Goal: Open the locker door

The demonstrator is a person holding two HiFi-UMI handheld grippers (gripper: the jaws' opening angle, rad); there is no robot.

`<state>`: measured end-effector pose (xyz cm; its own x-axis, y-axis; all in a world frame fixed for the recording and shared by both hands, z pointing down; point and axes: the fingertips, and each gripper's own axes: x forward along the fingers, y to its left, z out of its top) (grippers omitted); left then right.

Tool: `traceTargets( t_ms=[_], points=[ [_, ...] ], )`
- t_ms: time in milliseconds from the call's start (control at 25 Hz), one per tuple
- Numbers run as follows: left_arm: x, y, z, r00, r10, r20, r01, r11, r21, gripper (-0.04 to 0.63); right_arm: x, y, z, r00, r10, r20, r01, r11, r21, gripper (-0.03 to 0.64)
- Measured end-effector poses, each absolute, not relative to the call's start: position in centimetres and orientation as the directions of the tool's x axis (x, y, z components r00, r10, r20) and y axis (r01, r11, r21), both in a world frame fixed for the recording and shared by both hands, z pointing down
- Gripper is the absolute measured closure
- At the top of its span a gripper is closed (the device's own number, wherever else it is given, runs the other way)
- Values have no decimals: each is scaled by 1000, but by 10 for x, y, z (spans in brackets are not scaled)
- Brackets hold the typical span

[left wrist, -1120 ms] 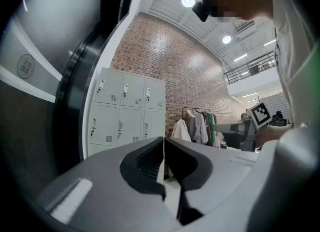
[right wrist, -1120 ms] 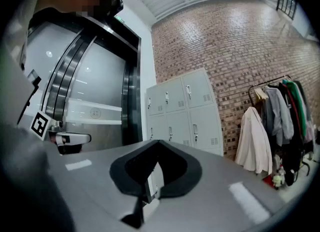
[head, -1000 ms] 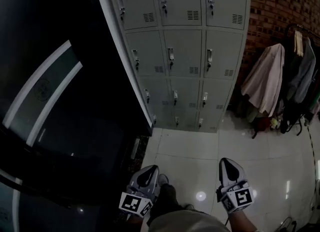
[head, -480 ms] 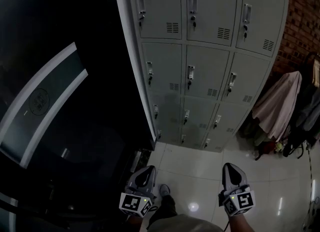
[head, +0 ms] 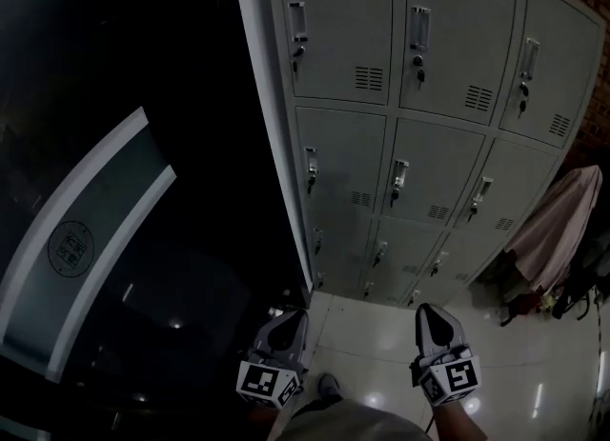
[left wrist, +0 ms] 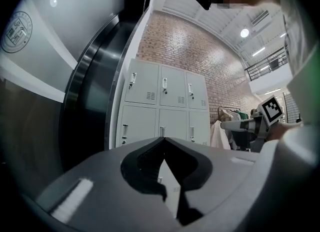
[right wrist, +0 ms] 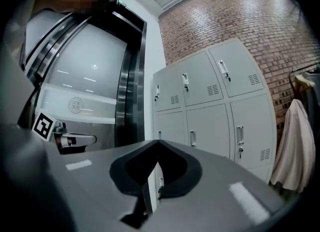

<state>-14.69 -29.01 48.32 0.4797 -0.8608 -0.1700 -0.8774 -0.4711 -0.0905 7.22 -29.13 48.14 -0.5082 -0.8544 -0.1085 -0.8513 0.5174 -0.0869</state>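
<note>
A bank of grey metal lockers (head: 438,172) stands ahead, three columns wide, with every door closed. Each door has a small upright handle with a lock, such as the middle one (head: 399,178), and a vent slot. My left gripper (head: 291,316) and right gripper (head: 426,310) are low in the head view, side by side over the tiled floor and well short of the lockers. Both are shut and hold nothing. The lockers (left wrist: 165,110) show beyond the closed left gripper (left wrist: 162,139). From the right gripper (right wrist: 159,142) I see the same lockers (right wrist: 210,105).
A dark glass wall with a pale band and round emblem (head: 95,239) runs along the left, up to the lockers' side. A pale coat (head: 562,220) hangs on a rack to the right of the lockers, before a brick wall (right wrist: 240,20). Glossy floor tiles (head: 372,344) lie underfoot.
The lockers have grown larger and shifted right in the head view as I came closer. Both grippers travelled forward together and stayed shut. The coats have slid toward the right edge.
</note>
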Motion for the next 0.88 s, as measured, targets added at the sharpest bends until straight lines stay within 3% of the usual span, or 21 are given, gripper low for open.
traceTargets(
  t_ms=[120,280,400,600,800,880],
  points=[
    [-166,-313,489,477,-863,-167,-879,-469,-88,566,57,-320,472,-491,-846,-210,-851,517,-91,615],
    [-186,-338,506,452,-877,-161,-892,-446,-72,566,32,-348,488,-519,-835,-182,-834,541,-106,616],
    [-195,-353,519,430,-890,-151,-903,-426,-59,566,19,-362,491,-546,-806,-227,-816,574,-75,615],
    [-196,-377,533,411,-899,-149,-911,-409,-47,566,13,-387,521,-577,-815,-59,-816,578,-5,615],
    [-201,-383,533,366,-914,-174,-930,-366,-34,566,-9,-434,535,-639,-769,-31,-769,639,-7,615],
    [-214,-387,544,338,-927,-163,-940,-340,-15,566,-27,-465,540,-660,-748,-75,-751,660,33,612]
  ],
)
